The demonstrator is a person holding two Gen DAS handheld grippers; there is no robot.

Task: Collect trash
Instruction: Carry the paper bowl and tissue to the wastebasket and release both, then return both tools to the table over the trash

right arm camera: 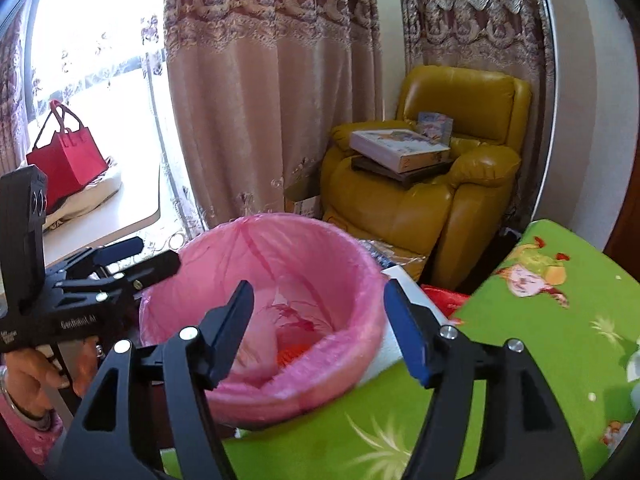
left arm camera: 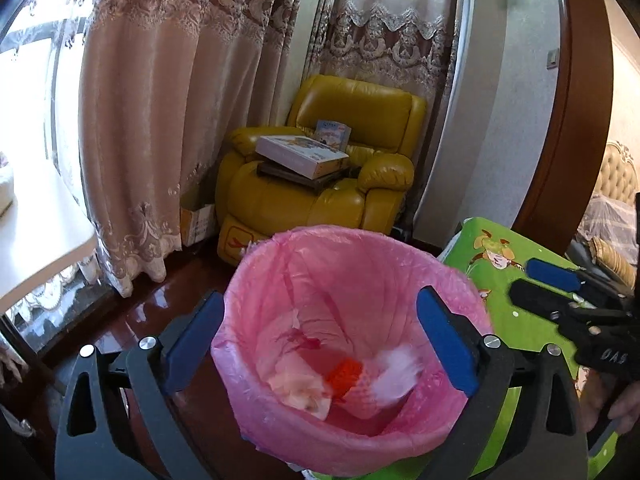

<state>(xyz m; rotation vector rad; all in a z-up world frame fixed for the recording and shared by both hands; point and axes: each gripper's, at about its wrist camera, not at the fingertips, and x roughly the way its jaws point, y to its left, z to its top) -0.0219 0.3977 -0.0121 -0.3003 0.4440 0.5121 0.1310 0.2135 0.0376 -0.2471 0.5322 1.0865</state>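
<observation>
A bin with a pink liner [left arm camera: 360, 240] stands on the dark floor beside a green printed surface. Crumpled pale paper [left arm camera: 304, 394], an orange piece [left arm camera: 345, 376] and a blurred white piece [left arm camera: 396, 372] lie at its bottom. My left gripper [left arm camera: 320, 334] hangs open over the bin's mouth, with nothing between its blue pads. In the right wrist view the same bin [right arm camera: 260, 226] sits just ahead, and my right gripper [right arm camera: 320, 330] is open and empty above its near rim. Each gripper shows in the other's view: the right gripper [left arm camera: 538, 286] over the green surface, the left gripper [right arm camera: 148, 259] at the bin's left edge.
A yellow leather armchair [left arm camera: 320, 176] loaded with boxes stands behind the bin, against long curtains [left arm camera: 168, 120]. The green cartoon-printed cover [right arm camera: 540, 320] lies to the right. A white table [left arm camera: 36, 240] is at the left, with a red bag [right arm camera: 66, 156] on it. A hand [right arm camera: 28, 380] holds the left gripper.
</observation>
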